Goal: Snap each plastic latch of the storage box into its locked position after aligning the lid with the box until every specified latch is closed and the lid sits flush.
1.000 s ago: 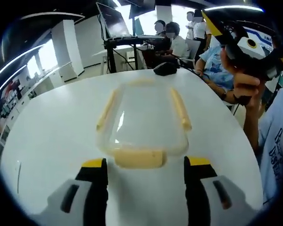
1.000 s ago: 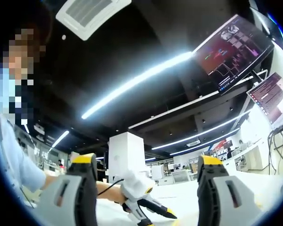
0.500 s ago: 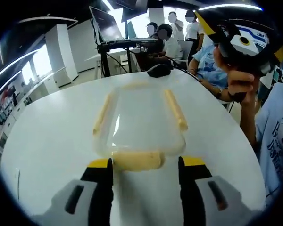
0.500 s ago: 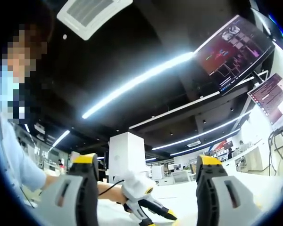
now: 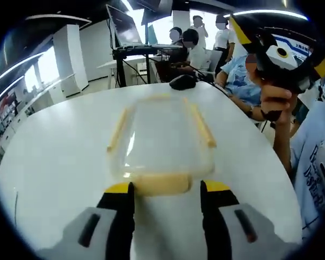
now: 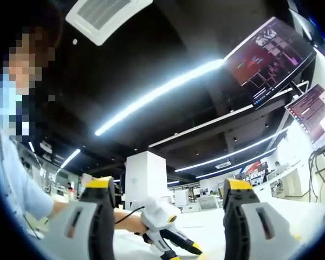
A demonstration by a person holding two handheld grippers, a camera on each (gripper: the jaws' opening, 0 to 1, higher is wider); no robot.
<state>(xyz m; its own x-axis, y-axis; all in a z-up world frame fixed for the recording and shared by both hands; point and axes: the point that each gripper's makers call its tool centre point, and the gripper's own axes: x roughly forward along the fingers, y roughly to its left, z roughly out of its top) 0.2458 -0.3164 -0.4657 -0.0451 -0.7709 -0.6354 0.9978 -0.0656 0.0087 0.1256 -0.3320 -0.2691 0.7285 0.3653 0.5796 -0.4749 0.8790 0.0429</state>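
white round table (image 5: 54, 162) under everything, open-plan office behind it with people seated at about 1 o'clock in the left gripper view and a dark computer mouse (image 5: 183, 82) near the table's far edge.

the storage box (image 5: 160, 142) sits at the centre of that view, clear body with a clear lid, cream latches along its sides. the near latch (image 5: 161, 183) lies right between the tips of my left gripper (image 5: 165, 190), whose jaws stand moderately open, a bit wider than the latch, gripping nothing. the left-side latch (image 5: 119, 129) at 10 o'clock and the right-side latch (image 5: 201, 125) at 2 o'clock look splayed outward, so i judge them not yet snapped; the far one is too blurred to call.

my right gripper (image 5: 279, 51) shows at 2 o'clock in the left view, held up in a hand, well off the box. in the right gripper view its own jaws (image 6: 165, 195) stand wide and empty, pointing at ceiling lights and monitors, with the other gripper (image 6: 165, 238) low at 6 o'clock.

risks as i see them: nothing braces the box, so pushing the near latch may just slide the whole thing across the slick table. if the lid isn't seated flush, which i can't tell through the clear plastic, the latch may ride over the rim and pop back. a tip could also slip off the rounded latch.
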